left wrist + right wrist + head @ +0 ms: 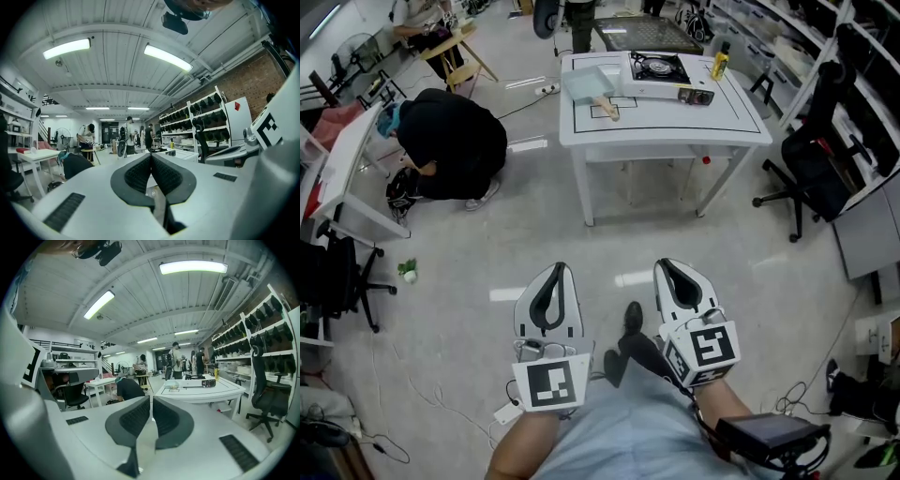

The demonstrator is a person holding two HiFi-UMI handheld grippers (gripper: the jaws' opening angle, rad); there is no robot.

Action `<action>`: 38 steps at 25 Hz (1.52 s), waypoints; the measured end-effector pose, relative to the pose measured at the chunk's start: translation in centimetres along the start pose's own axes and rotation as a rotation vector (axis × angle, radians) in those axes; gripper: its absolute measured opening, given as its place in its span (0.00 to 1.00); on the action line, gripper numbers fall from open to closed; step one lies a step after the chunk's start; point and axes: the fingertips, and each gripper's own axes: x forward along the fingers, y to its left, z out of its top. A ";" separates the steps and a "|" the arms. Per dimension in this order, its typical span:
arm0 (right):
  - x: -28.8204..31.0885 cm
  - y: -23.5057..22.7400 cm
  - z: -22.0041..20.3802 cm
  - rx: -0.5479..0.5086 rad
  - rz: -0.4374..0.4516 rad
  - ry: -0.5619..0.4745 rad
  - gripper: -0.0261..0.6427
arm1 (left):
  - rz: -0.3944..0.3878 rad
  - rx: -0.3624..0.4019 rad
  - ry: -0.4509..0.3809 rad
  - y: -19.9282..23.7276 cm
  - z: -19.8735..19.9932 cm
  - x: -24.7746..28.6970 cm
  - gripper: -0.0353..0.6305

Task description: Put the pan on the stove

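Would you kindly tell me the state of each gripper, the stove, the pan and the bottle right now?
Left gripper: shut, empty.
Right gripper: shut, empty.
Stove: on the table, burner bare.
Pan: on the table beside the stove, untouched.
Bottle: upright.

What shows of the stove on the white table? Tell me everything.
The stove is a flat, single-burner tabletop unit with a pale body, a black burner grate and a dark control panel at its near right corner. It stands level on the far right part of the white table, its burner bare. The pan lies just left; a yellow bottle stands right.
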 end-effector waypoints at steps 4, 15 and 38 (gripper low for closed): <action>3.5 -1.9 -0.6 0.013 -0.010 0.022 0.11 | 0.011 0.000 0.027 1.2 -1.1 3.7 0.08; 16.7 -8.6 0.3 0.057 0.017 0.080 0.11 | 0.039 0.005 0.104 4.0 -2.8 17.7 0.08; 35.4 -17.5 7.2 0.042 0.092 0.051 0.11 | 0.155 0.037 0.067 9.9 0.0 36.1 0.08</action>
